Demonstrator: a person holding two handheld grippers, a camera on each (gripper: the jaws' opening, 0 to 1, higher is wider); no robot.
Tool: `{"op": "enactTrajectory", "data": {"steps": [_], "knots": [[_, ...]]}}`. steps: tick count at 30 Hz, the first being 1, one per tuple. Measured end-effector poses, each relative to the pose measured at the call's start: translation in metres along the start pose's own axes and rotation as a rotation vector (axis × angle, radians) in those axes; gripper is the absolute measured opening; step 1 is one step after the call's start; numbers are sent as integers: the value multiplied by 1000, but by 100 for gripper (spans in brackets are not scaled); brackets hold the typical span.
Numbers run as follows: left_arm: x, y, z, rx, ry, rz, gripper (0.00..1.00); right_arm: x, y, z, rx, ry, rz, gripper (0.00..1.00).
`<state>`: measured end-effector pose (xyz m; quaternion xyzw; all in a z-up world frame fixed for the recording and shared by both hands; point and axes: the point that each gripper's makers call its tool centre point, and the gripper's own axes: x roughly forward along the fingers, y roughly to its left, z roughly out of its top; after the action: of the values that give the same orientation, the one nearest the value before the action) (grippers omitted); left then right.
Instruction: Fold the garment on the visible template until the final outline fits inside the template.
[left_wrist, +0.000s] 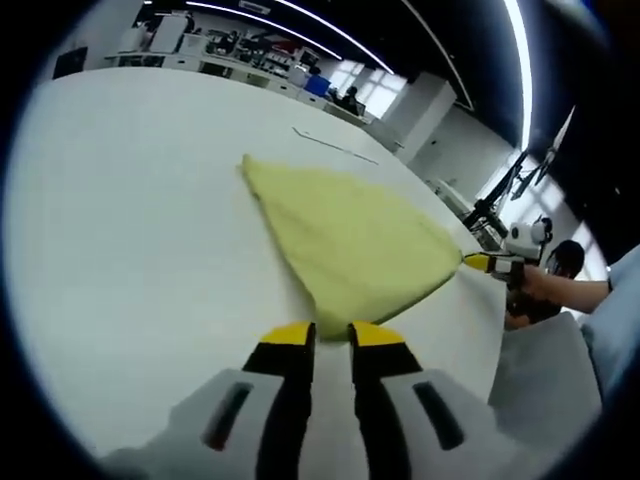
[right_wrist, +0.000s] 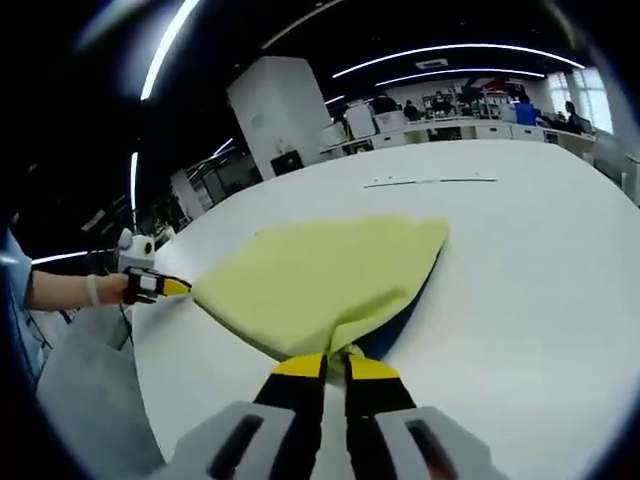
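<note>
Both grippers pinching the yellow garment (left_wrist: 350, 240)

I'm clamping the left gripper (left_wrist: 331, 331) and right gripper (right_wrist: 335, 364) on opposite corners, lifting over the white worktop (left_wrist: 130, 230); no readable writing.

1. Setting: large open-plan lab or office hall.
2. Evidence: broad white worktable (left_wrist: 130, 220); long curved ceiling light strips (right_wrist: 455, 50); rows of cluttered desks with seated people (right_wrist: 470, 105) in the background; white square pillar (right_wrist: 275, 110); bright windows (left_wrist: 365, 85).

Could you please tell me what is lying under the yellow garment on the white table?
Under the yellow garment, a dark blue edge peeks out on the side toward the right claw, resting on the white table. What that edge belongs to stays covered.
</note>
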<state>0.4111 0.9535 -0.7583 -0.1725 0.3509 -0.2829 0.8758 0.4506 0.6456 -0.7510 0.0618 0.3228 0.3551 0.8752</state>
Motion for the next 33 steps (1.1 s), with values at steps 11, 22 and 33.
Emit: {"op": "enactTrajectory", "data": {"steps": [11, 22, 33], "knots": [[1, -1, -3, -11, 4, -10, 3, -5, 0, 0, 13, -5, 8, 0], [-1, -3, -1, -32, 2, -14, 0, -17, -11, 0, 23, -10, -5, 0], [-6, 1, 1, -43, -6, -2, 0, -32, -27, 4, 57, -21, -28, 0]]}}
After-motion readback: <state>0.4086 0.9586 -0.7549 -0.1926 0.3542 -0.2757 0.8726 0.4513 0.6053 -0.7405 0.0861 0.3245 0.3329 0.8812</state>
